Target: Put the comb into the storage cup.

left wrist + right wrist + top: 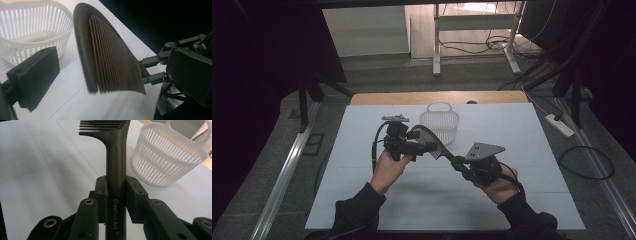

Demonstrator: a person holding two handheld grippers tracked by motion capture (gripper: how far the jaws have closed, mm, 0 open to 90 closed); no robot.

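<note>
The basket (439, 122) stands on the bench (362, 200) toward its far edge, near the middle. Nearer the person and just before the basket, the comb (434, 142) hangs above the bench between the two grippers: the left gripper (424, 146) lies at its left, the right gripper (457, 164) at its right, around the handle.

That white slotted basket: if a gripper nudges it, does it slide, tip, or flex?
The basket is thin slotted plastic and sits empty, so it is probably very light and would likely slide on the smooth white table rather than resist. It is wider than it is tall, so tipping seems unlikely unless pushed near the rim. The thin ribs may flex if squeezed.
</note>
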